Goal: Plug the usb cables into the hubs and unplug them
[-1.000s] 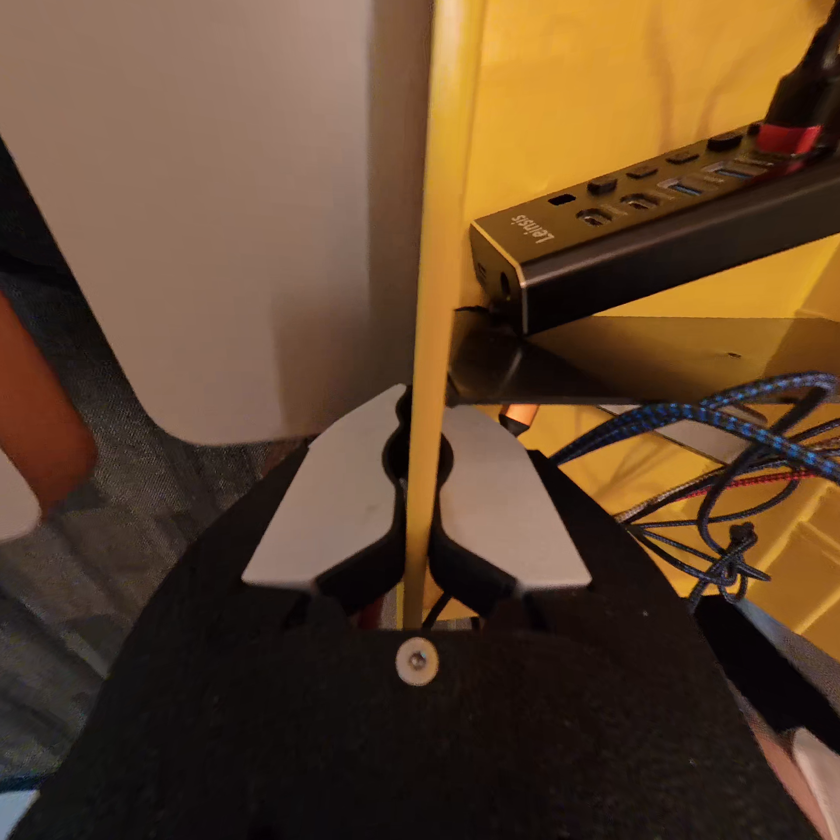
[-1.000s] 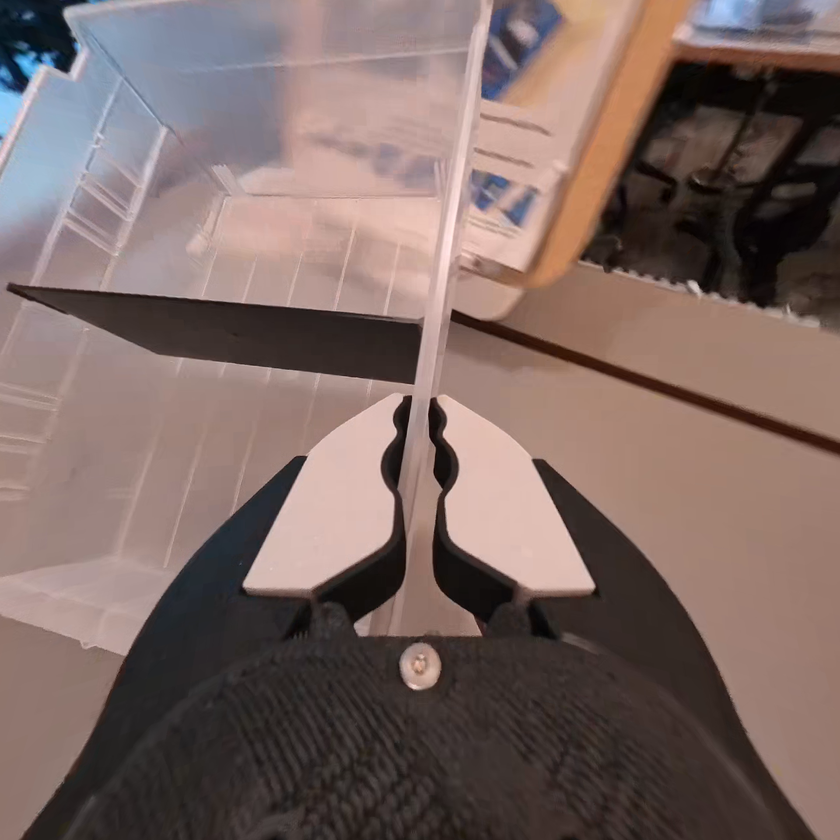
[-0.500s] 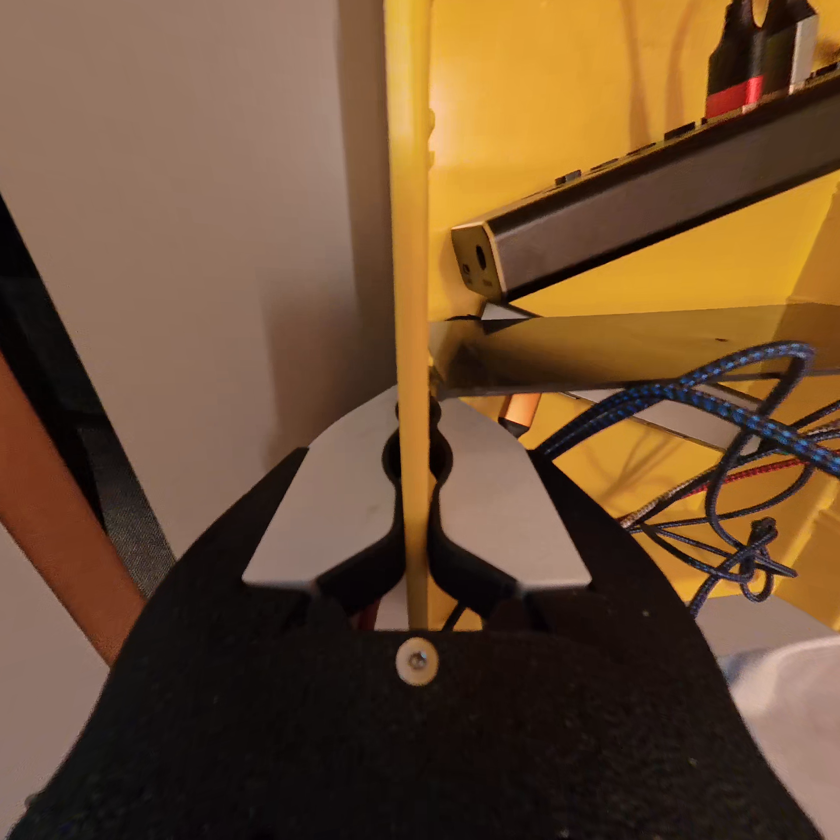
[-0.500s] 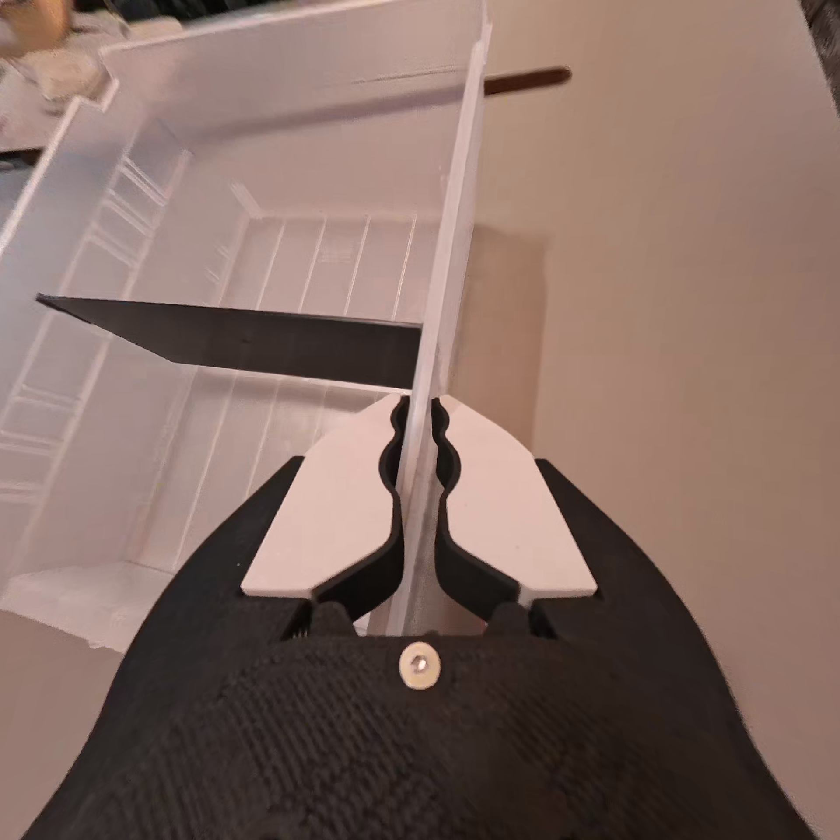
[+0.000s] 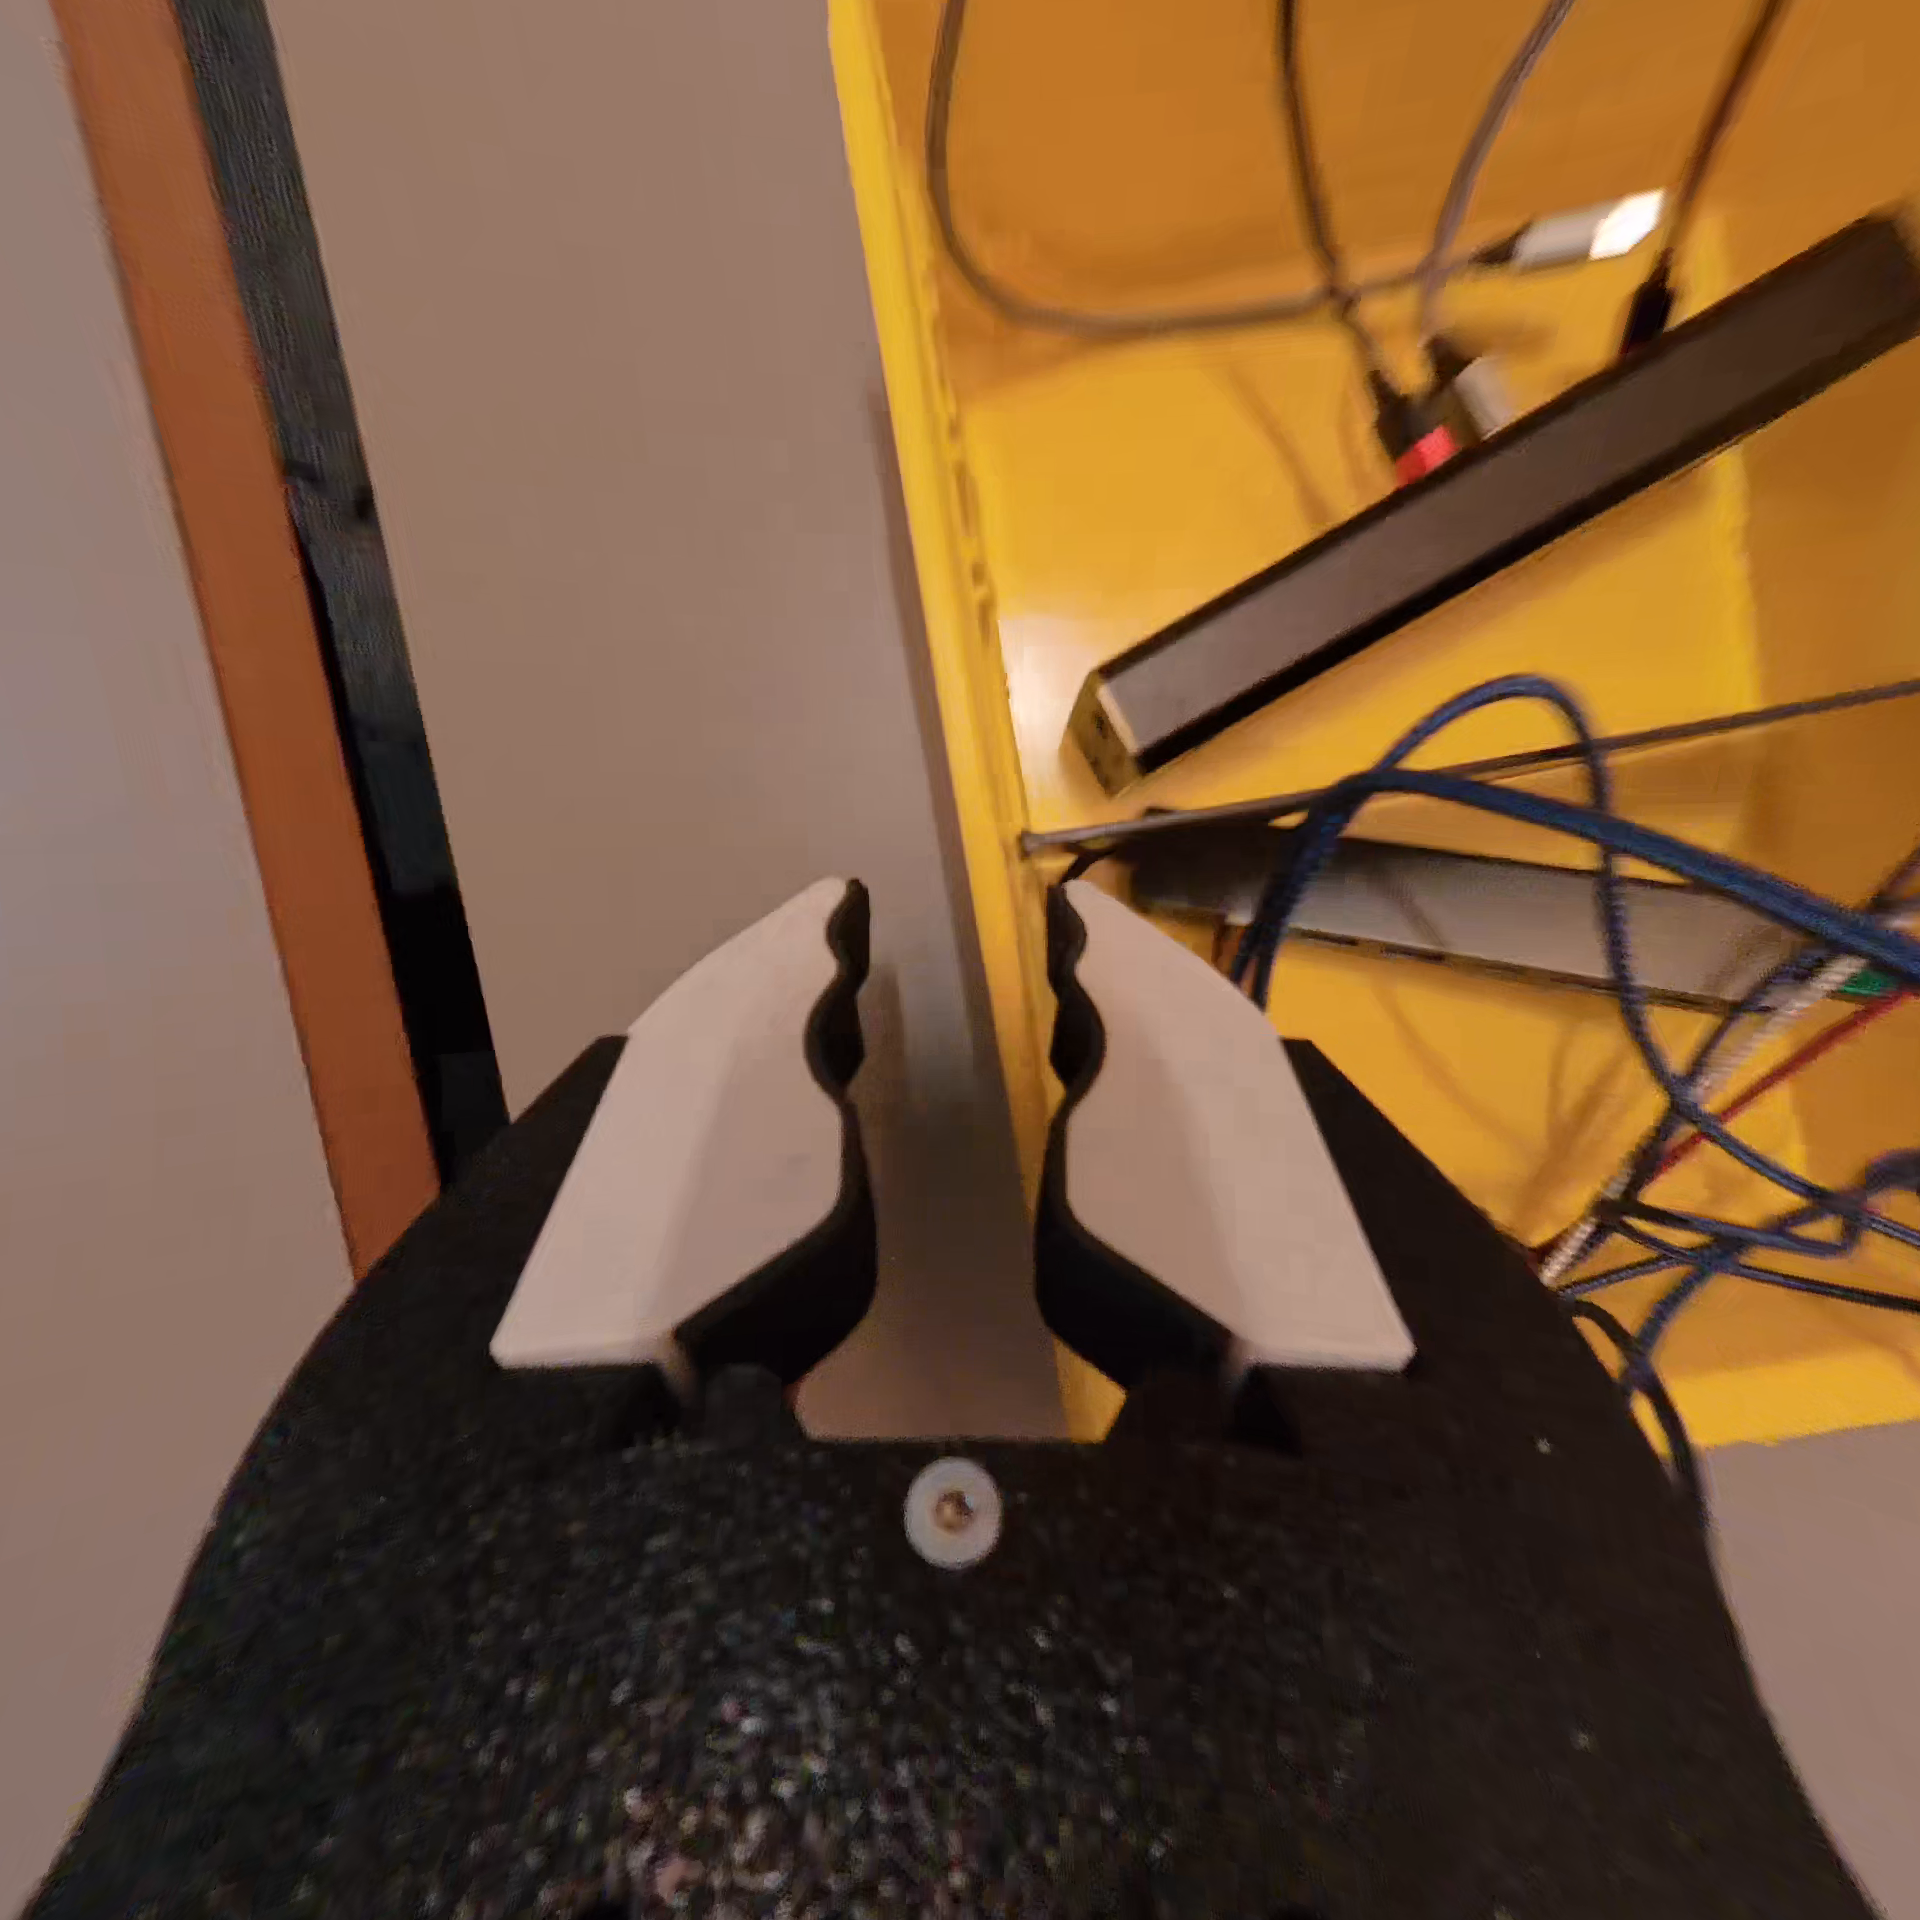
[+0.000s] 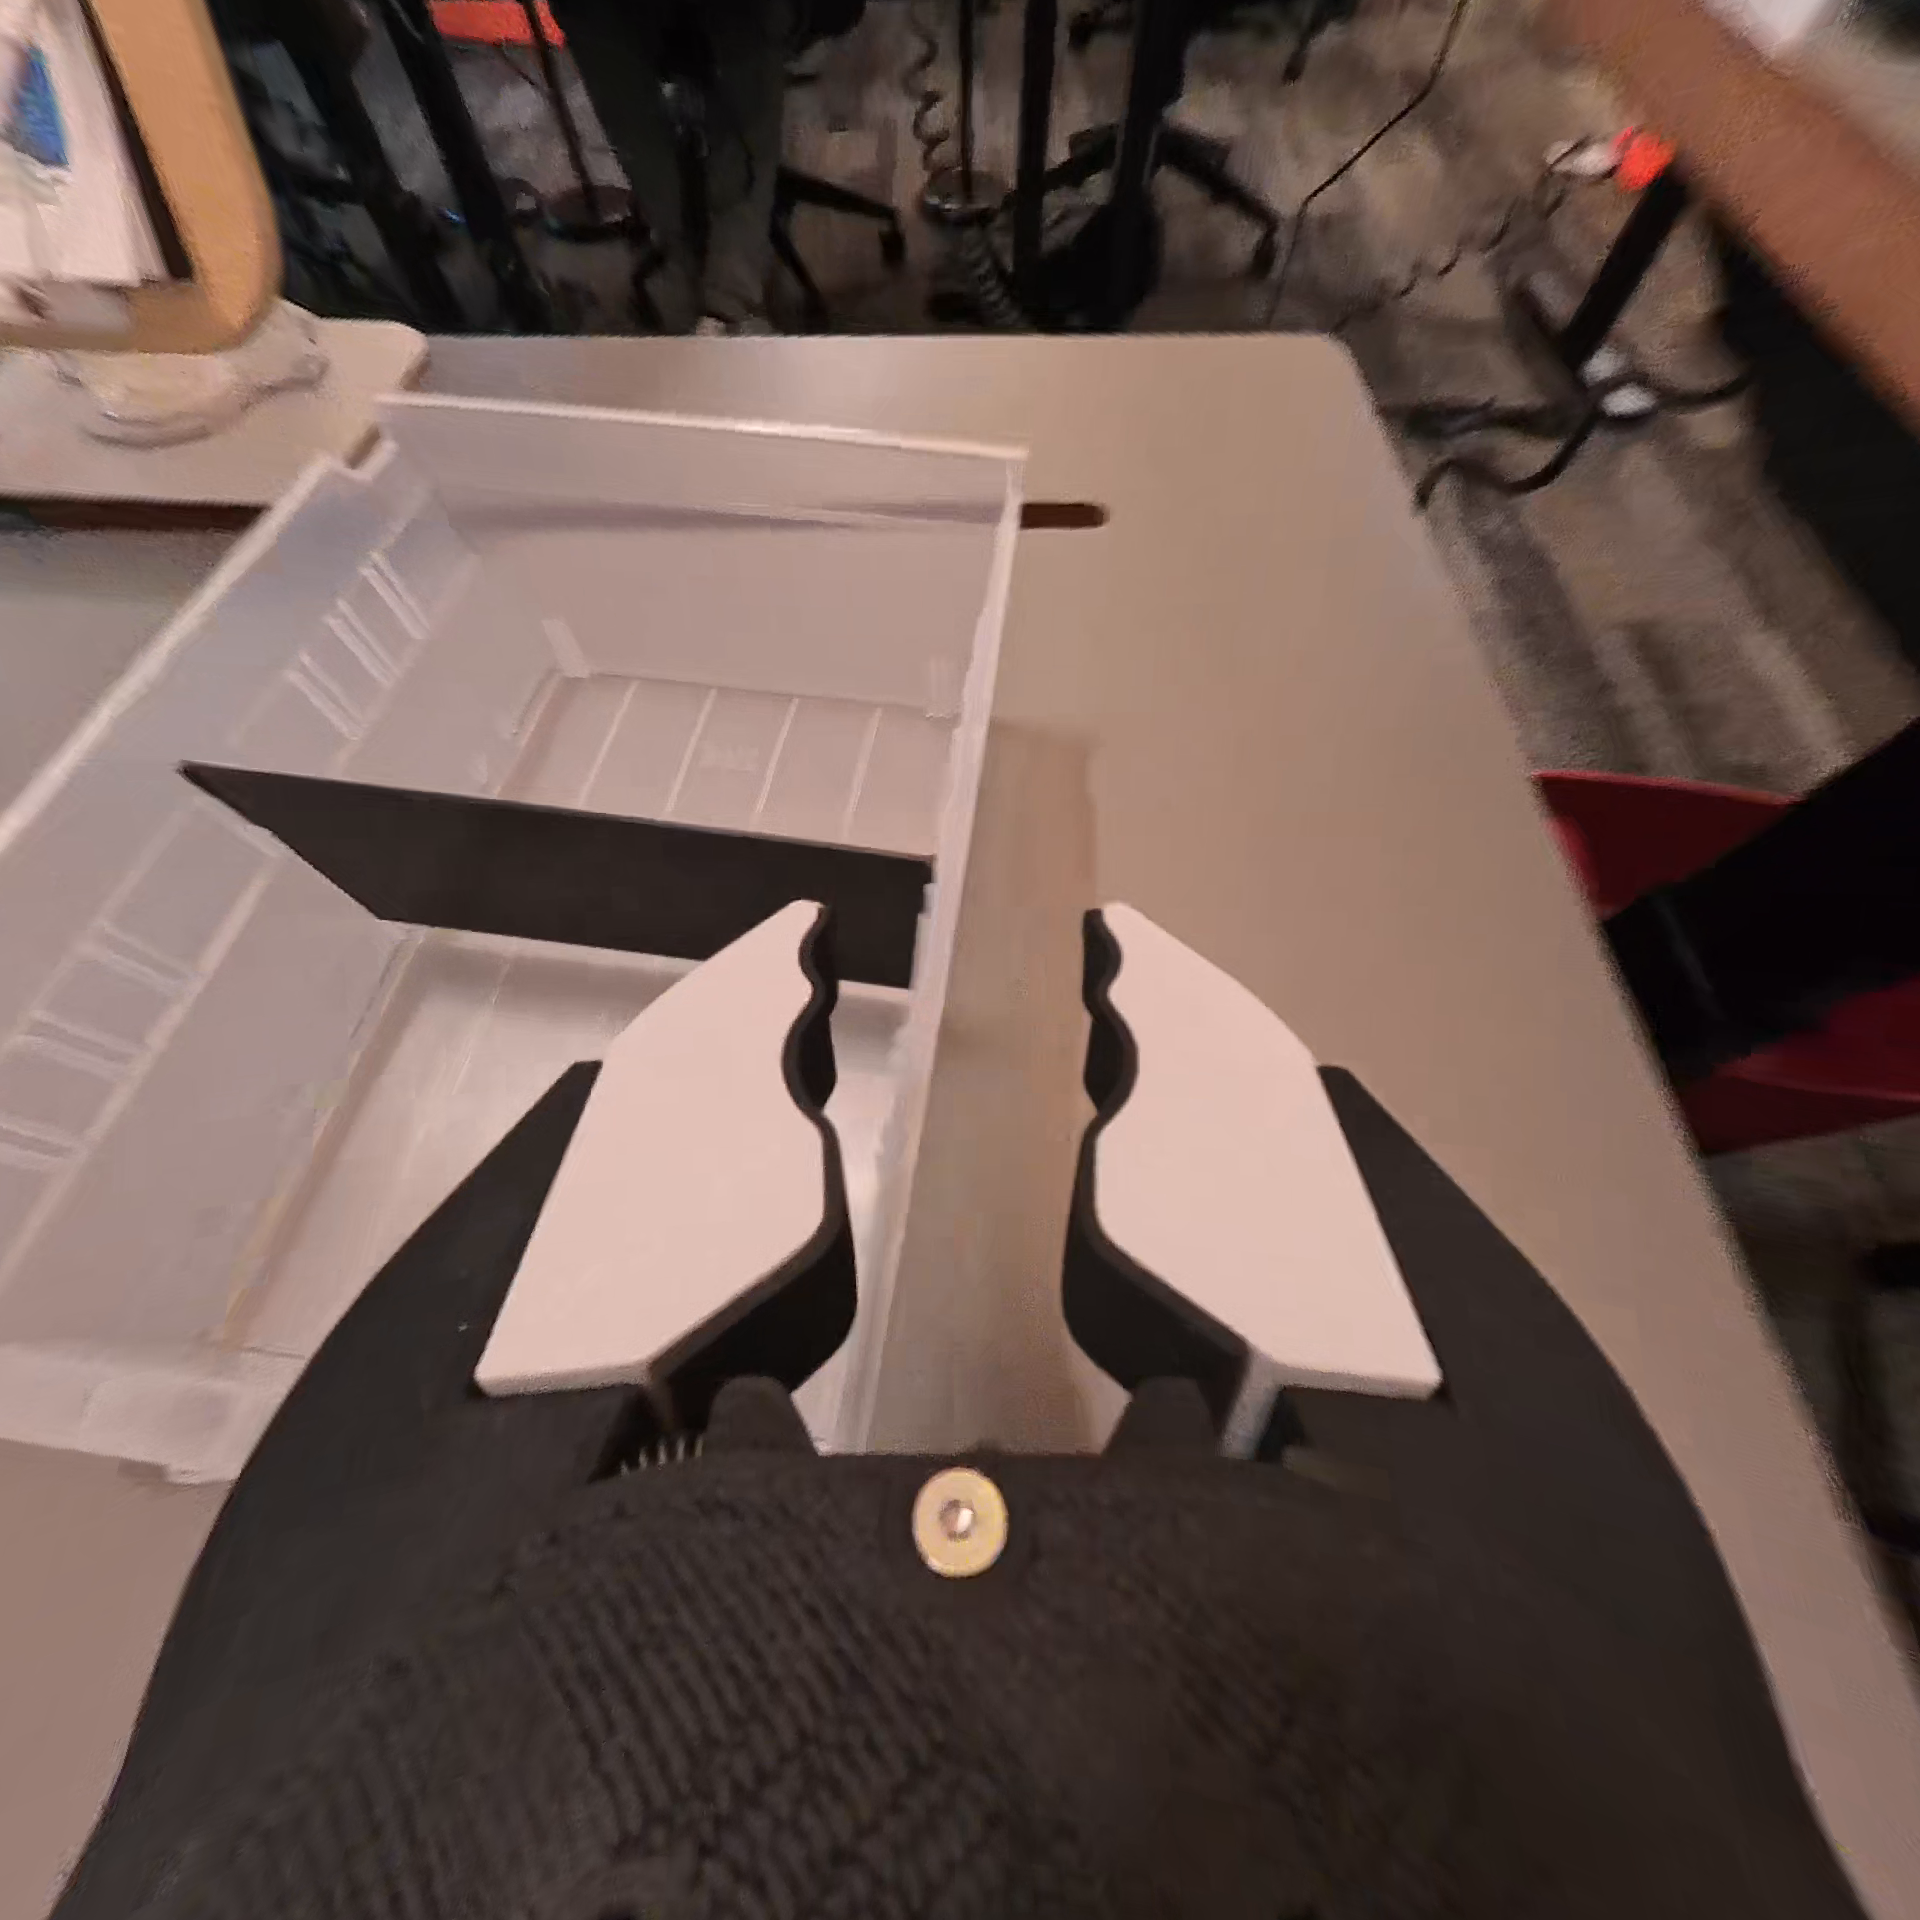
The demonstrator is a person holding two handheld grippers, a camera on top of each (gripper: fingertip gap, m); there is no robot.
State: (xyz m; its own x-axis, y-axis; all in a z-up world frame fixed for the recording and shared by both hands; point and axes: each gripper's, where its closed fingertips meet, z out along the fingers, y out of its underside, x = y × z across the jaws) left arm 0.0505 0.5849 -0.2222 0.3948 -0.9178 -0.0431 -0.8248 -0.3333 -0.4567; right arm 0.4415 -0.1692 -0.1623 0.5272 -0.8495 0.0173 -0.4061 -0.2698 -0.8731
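Our left gripper (image 5: 956,904) and right gripper (image 6: 956,925) look alike: pale grey jaws with wavy black inner pads, grainy black bodies, one round silver screw each.

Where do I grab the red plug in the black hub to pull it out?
Probably by the red plug body just above the black hub, not its cable. It stands off the hub's port face, so bring the open left gripper from the bin's open side and pull along the plug's axis. The view is blurred.
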